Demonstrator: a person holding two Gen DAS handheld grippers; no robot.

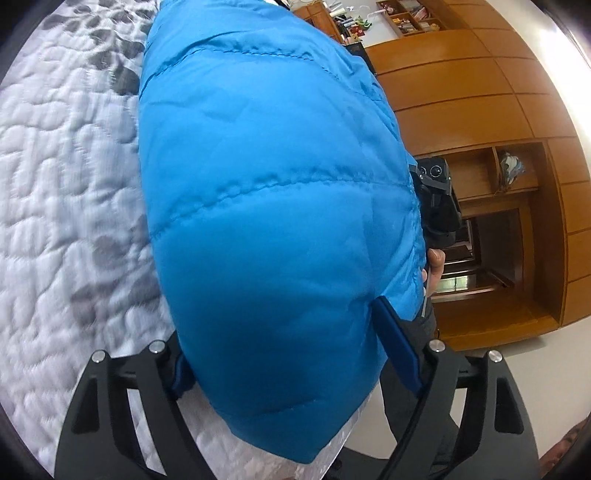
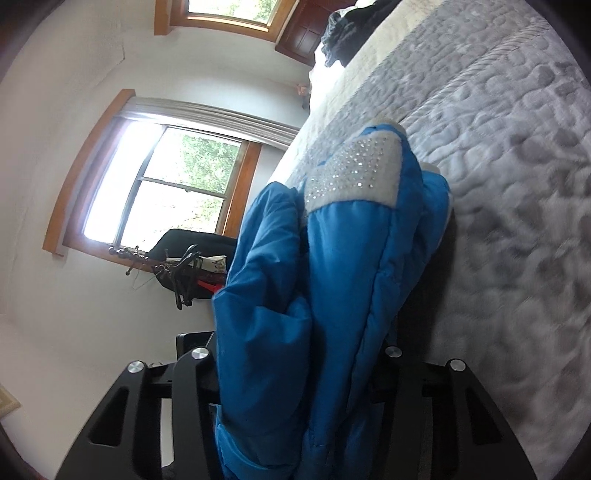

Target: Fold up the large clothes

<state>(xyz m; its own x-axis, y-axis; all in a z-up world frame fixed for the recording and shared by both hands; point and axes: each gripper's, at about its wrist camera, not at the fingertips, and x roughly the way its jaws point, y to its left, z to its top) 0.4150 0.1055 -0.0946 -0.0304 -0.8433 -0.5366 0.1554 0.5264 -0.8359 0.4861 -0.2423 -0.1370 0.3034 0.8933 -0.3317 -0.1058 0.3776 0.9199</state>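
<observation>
A bright blue puffer jacket [image 1: 266,206] bulges between the blue pads [image 1: 400,350] of my left gripper [image 1: 291,369], which is shut on its padded fabric above the quilted bed [image 1: 66,192]. In the right wrist view the same jacket [image 2: 343,295], with a white patch of rhinestones [image 2: 354,173], hangs bunched between the black fingers of my right gripper [image 2: 303,373], shut on it with the fingertips hidden in the folds. The right gripper [image 1: 437,199] and the hand [image 1: 436,266] holding it peek out past the jacket's edge in the left wrist view.
The grey-and-white quilted bedcover [image 2: 509,184] spreads under the jacket. Dark clothes [image 2: 347,26] lie at the bed's far end. A wooden wall unit with shelves [image 1: 498,177] stands beyond the bed. Windows [image 2: 162,184] and a black heap with cables [image 2: 192,258] are along the wall.
</observation>
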